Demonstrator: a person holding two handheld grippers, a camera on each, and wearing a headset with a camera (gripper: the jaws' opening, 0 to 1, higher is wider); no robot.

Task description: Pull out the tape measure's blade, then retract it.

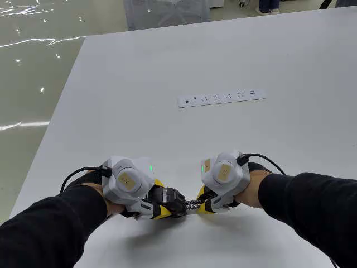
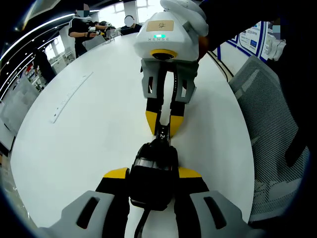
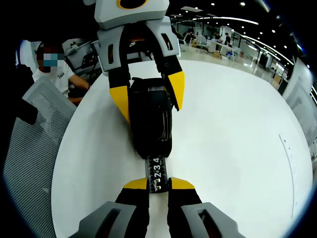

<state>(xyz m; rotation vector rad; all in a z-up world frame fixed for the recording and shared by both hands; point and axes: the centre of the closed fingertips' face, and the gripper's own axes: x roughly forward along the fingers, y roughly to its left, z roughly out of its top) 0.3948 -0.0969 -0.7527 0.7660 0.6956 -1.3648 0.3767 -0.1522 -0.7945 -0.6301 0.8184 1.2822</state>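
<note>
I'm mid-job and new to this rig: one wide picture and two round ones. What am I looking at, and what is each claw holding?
There is no robot arm here: a person works with two hand-held, two-jaw grippers. The wide picture comes from a headset camera looking down at the white table. Each round picture comes from a camera riding on one gripper, looking along its yellow-tipped jaws. The left gripper is shut on the black tape measure. The right gripper faces it and pinches the blade, which is out only a short way, with the numbers 2, 3 and 4 showing. Farther back on the table lies a white power strip.
</note>
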